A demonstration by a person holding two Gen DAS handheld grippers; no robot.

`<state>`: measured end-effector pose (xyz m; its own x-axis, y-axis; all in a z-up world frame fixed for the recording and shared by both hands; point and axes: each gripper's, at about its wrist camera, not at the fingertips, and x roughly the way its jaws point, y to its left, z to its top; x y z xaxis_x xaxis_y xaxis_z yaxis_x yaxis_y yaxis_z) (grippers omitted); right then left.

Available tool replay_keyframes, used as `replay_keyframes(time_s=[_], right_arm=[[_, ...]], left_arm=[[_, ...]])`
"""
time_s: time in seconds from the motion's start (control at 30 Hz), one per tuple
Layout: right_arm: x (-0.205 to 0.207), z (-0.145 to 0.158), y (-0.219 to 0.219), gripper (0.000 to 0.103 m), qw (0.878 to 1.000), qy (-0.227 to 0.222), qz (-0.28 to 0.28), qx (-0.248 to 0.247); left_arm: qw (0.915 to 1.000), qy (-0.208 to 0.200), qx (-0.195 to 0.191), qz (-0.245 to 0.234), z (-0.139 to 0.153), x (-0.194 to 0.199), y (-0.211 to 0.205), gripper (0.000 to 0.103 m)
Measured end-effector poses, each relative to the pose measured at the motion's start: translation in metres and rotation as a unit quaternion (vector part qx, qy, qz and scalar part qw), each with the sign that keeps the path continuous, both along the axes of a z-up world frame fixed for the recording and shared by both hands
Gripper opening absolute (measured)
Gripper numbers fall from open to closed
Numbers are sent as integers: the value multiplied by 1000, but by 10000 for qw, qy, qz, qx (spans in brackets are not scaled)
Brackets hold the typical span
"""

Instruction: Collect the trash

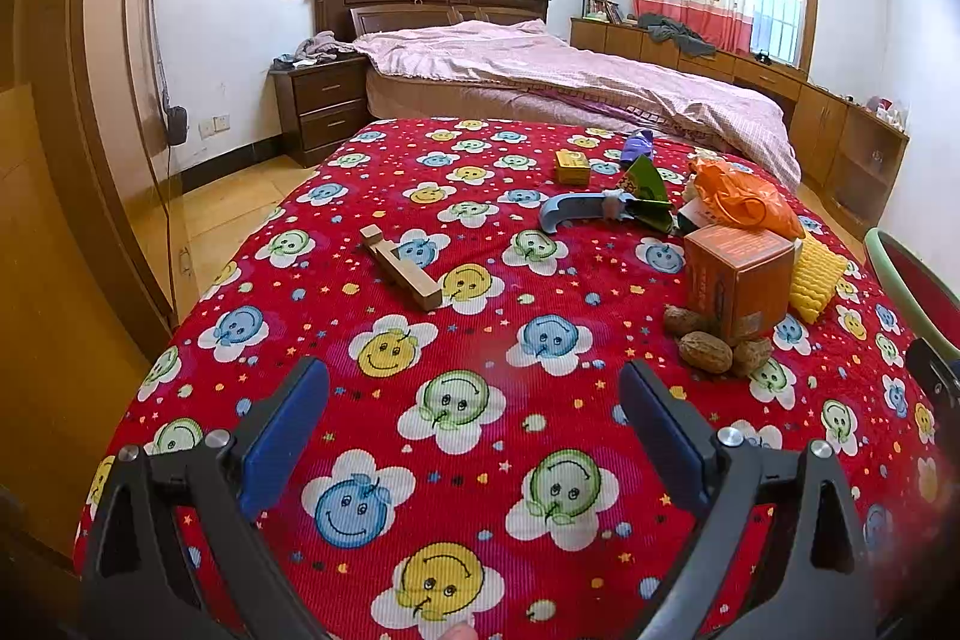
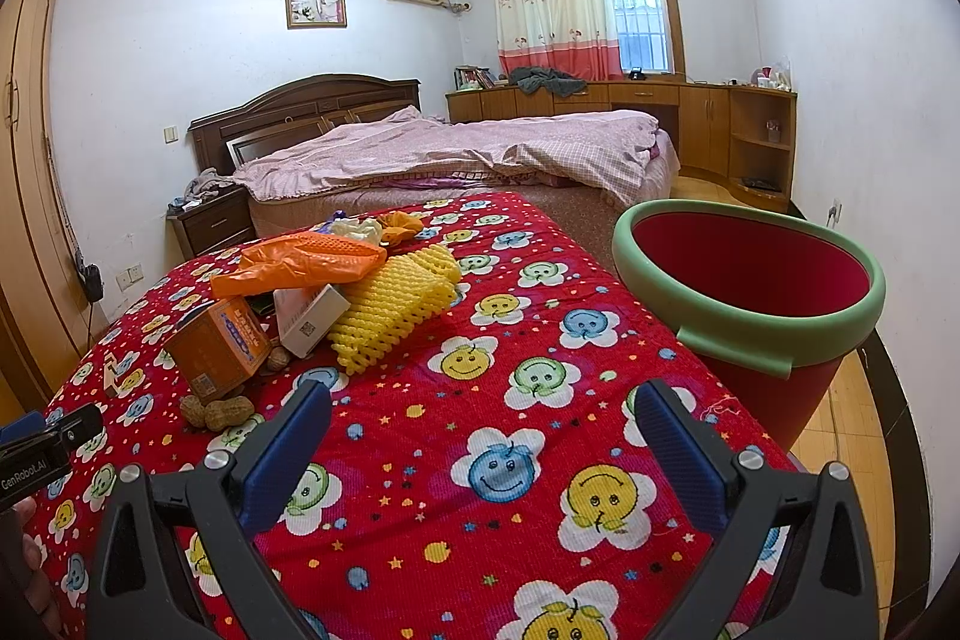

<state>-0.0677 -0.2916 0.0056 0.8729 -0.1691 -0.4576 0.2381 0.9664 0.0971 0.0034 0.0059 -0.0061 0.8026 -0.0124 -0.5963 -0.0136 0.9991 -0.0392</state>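
Observation:
Trash is heaped on a red smiley-flower cloth (image 1: 480, 232): an orange carton (image 1: 735, 280) (image 2: 219, 343), peanuts (image 1: 708, 349) (image 2: 219, 409), yellow foam netting (image 1: 816, 274) (image 2: 390, 304), an orange plastic bag (image 1: 744, 199) (image 2: 300, 262) and a white box (image 2: 312, 319). A red bin with a green rim (image 2: 750, 280) stands at the cloth's right edge. My left gripper (image 1: 474, 388) hovers open over the near cloth, left of the pile. Open too, my right gripper (image 2: 480, 412) sits between the pile and the bin. Neither holds anything.
Further along the cloth lie a wooden piece (image 1: 402, 268), a blue curved tool (image 1: 576, 211), a green wrapper (image 1: 648, 190), a small yellow box (image 1: 573, 166) and a purple item (image 1: 636, 145). A pink-covered bed (image 1: 570, 70), a nightstand (image 1: 321, 106) and wooden cabinets (image 2: 690, 112) lie beyond.

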Motion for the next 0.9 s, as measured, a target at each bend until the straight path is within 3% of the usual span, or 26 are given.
replay_keyframes(time_s=[0.9], right_arm=[[0, 0, 0, 103, 10000, 8, -1, 3]], left_arm=[[10000, 13, -10, 4, 1, 0, 2, 97]])
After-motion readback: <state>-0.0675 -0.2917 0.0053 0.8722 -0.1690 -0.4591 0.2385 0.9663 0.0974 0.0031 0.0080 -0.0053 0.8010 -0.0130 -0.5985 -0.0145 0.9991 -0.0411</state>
